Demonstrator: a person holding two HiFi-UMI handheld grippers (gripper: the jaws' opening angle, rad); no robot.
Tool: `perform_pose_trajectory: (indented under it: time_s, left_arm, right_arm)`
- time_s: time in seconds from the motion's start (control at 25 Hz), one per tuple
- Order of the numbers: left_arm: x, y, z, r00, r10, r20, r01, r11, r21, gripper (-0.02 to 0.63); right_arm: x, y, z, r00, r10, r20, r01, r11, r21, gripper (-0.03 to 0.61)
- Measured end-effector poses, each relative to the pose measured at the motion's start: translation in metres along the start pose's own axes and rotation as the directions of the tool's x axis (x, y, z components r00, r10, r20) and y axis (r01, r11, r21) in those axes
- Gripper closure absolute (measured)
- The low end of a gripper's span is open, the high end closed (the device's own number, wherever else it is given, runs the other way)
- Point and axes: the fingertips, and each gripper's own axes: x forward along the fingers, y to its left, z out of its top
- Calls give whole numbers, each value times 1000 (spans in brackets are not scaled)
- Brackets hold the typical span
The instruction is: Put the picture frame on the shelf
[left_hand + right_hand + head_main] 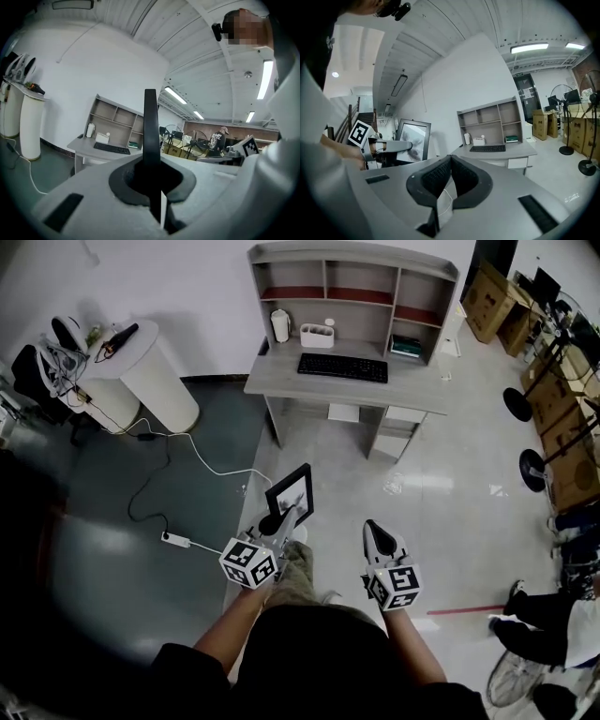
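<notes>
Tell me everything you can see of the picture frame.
The frame is rectangular, with a thin black border around a pale picture with dark smudgy shapes. It is held upright in the air, slightly tilted, above the floor, short of the desk and shelf. Only the left gripper touches it, jaws clamped on its lower part.

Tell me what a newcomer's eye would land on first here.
The black picture frame stands out, gripped at its lower edge by the left claw in the middle of the head view. Beyond it, the grey desk with its shelf unit stands against the white wall. The right claw hangs shut and empty alongside.
</notes>
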Motion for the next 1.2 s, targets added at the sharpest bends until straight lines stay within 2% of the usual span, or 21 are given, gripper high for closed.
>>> perform_pose_trajectory:
  time_s: [0.24, 0.44, 0.56, 0.68, 0.84, 1.0, 1.2]
  left_arm:
    - [45, 42, -10, 999, -22, -25, 20, 997, -80, 589]
    - [90, 93, -7, 998, -47, -46, 43, 996, -81, 589]
    - [124, 124, 3, 996, -66, -59, 60, 994, -91, 589]
    - [157, 154, 28, 995, -86, -56, 83, 994, -64, 589]
    - [185, 190, 62, 994, -107, -35, 105, 994, -39, 589]
    - [199, 231, 95, 993, -118, -29, 116, 990, -82, 589]
    - [219, 264, 120, 987, -158, -13, 157, 984, -86, 589]
  right_arm:
    - [40, -24, -5, 999, -32, -43, 33, 999, 3, 568]
    - [105, -53, -3, 993, -78, -86, 81, 996, 35, 568]
    - [146, -85, 16, 985, -142, -93, 150, 985, 82, 568]
    - [194, -106, 47, 979, -186, -83, 191, 980, 48, 568]
    - [253, -107, 77, 984, -164, -70, 165, 986, 0, 568]
    - [305, -87, 93, 991, -101, -83, 105, 994, 36, 568]
    - [345, -84, 95, 989, -96, -109, 102, 994, 45, 568]
